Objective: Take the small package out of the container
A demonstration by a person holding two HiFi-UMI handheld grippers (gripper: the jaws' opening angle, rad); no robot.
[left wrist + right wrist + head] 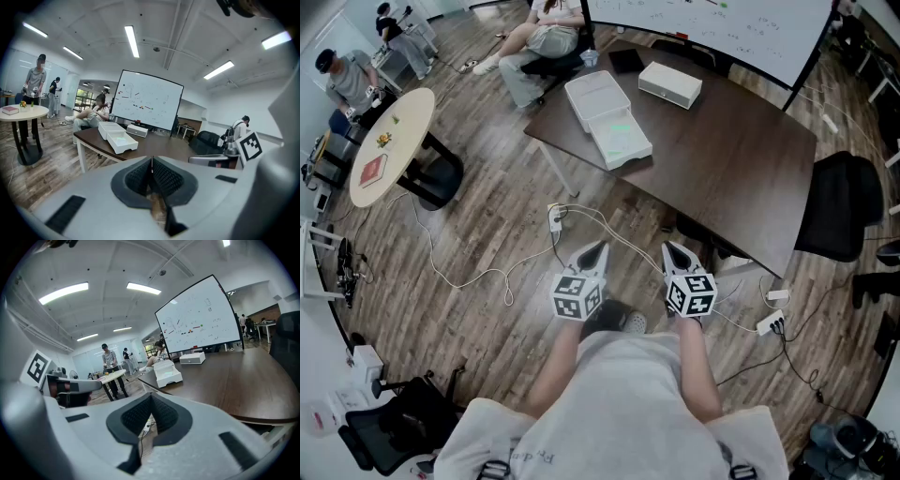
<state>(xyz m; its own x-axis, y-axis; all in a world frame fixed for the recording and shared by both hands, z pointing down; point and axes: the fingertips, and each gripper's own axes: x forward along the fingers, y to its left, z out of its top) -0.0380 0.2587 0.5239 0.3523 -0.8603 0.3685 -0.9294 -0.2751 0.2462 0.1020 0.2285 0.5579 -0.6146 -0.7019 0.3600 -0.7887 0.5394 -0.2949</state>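
both grippers sit low in the centre of the head view, over the wooden floor (487, 216) and short of the dark counter (722, 178), each held at the end of a bare forearm. the left gripper (596, 247) has its fingers (137, 178) pressed flat together with nothing between them. the right gripper (671, 247) is the same, its fingers (133, 416) closed on each other and empty. the two grippers are side by side and apart, both pointing towards the counter. the container (630, 156) lies on the counter in the upper middle of the head view, near the counter's left edge and well apart from both grippers. it is white and open, its two shallow halves lying end to end. a faint green patch shows in the nearer half, but the package itself cannot be made out in any view. the left gripper view shows the container (123, 145) at centre left, and the right gripper view shows it (169, 378) just above centre. a closed white box (669, 84) lies beyond it, towards the top of the frame and not touching it. cables (469, 277) trail over the floor in front of the grippers. a whiteboard (147, 101) stands behind the counter.
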